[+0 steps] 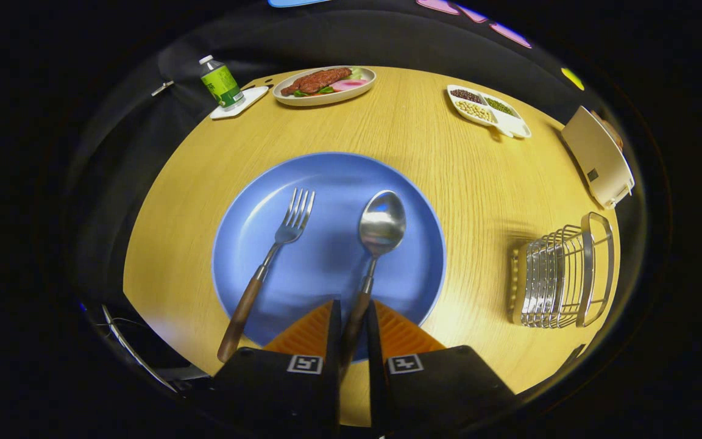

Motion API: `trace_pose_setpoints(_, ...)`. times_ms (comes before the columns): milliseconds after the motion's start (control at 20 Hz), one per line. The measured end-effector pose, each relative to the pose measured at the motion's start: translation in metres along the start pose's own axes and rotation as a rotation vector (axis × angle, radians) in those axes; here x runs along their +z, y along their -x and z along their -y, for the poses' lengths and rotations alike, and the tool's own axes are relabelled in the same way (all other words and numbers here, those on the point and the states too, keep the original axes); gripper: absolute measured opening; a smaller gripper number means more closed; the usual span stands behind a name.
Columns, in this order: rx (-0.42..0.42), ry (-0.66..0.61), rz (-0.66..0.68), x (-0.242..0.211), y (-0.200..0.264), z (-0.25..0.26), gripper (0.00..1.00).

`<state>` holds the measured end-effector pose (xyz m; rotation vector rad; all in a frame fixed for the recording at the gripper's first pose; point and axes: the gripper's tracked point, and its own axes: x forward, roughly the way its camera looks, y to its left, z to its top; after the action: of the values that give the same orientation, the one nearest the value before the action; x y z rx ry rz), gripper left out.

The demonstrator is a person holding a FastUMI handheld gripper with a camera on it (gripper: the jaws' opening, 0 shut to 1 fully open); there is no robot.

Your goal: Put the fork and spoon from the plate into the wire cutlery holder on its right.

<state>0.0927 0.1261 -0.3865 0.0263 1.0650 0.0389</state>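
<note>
- Pinching the spoon point(379, 239) handle, the claw point(353, 326) has both fingers pressed on it.
- Fork point(269, 263) lies on plate point(326, 183).
- Holder point(561, 271) stands near the tabletop point(436, 146) right edge.

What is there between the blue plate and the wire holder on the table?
Nothing: bare wood between plate and holder. The gripper is shut on the spoon handle.

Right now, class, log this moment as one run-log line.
tool: shut on spoon handle | fork: on blue plate, untouched | wire cutlery holder: right of plate, no cutlery visible inside
</note>
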Motion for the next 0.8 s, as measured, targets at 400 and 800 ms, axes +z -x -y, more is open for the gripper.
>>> trace_pose_setpoints(400, 0.136, -0.018, -0.063, -0.006, 0.012, -0.006, 0.07)
trace_pose_setpoints(800, 0.206, 0.061, -0.046, -0.014, 0.101, 0.017, 0.07)
